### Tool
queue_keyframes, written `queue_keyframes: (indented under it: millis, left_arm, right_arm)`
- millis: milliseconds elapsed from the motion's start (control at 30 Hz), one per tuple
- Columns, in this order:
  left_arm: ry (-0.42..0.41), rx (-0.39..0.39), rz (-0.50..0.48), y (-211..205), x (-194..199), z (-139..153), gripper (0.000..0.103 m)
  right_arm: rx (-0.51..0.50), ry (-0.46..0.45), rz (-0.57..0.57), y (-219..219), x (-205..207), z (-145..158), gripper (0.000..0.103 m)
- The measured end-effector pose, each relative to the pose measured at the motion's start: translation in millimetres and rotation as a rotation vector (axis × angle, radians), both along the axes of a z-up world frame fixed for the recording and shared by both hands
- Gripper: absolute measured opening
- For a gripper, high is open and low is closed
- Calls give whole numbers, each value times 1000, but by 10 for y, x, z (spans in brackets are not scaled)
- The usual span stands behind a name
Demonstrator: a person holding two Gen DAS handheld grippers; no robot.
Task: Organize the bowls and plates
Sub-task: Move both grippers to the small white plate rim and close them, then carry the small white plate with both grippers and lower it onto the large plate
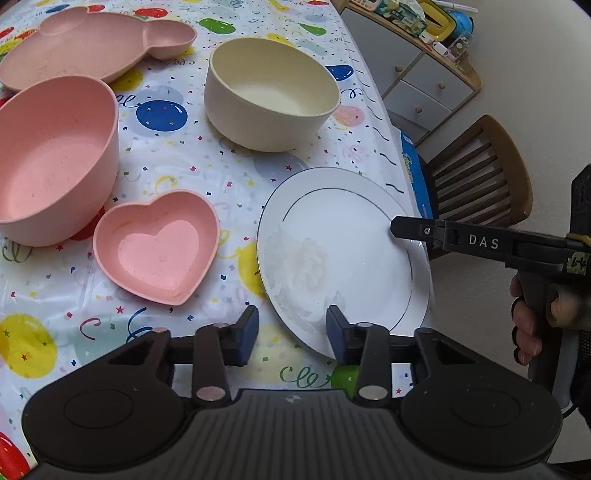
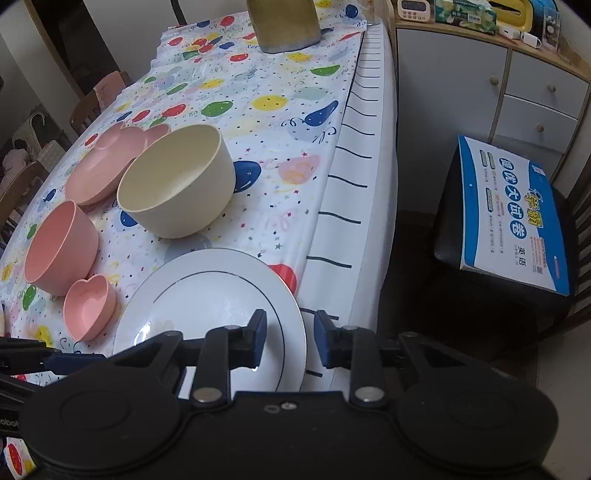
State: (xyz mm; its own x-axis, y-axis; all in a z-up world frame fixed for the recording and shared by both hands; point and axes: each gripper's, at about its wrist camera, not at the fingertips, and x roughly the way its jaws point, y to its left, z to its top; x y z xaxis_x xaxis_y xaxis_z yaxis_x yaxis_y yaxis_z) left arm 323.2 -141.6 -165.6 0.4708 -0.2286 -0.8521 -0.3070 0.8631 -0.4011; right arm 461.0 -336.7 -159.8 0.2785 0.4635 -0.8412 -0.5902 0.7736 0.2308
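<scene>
A white plate (image 1: 343,251) (image 2: 207,295) with a thin dark ring lies at the table's near right edge. My left gripper (image 1: 291,332) is open, its jaws standing either side of the plate's near left rim, one fingertip (image 1: 338,328) over the plate. My right gripper (image 2: 290,332) is open astride the plate's right rim, and its finger (image 1: 406,229) reaches over that rim. Behind stand a cream bowl (image 1: 271,96) (image 2: 177,184), a large pink bowl (image 1: 51,158) (image 2: 59,247), a pink heart dish (image 1: 159,245) (image 2: 88,306) and a pink divided plate (image 1: 85,44) (image 2: 103,166).
The balloon-print tablecloth (image 1: 221,177) drops off at the table's right edge (image 2: 332,206). Beside it a chair (image 1: 480,173) holds a blue book (image 2: 513,214). A drawer cabinet (image 2: 480,85) stands behind. A tall gold vessel (image 2: 284,26) sits at the far end. A hand (image 1: 524,325) grips the right tool.
</scene>
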Motion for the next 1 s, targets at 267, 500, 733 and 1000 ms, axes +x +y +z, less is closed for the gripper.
queue_keyframes:
  millis: [267, 500, 733, 1000]
  left_arm:
    - [10, -60, 40, 120, 48, -74, 23]
    - [10, -95, 55, 165, 54, -113, 20]
    - [3, -108, 40, 254, -31, -116, 20]
    - [14, -102, 10, 271, -213, -89, 20]
  right_arm:
    - [28, 45, -8, -59, 78, -45, 18]
    - [50, 73, -15, -83, 98, -56, 14]
    - [80, 116, -36, -175, 63, -60, 10]
    - [95, 126, -38, -212, -150, -10, 8]
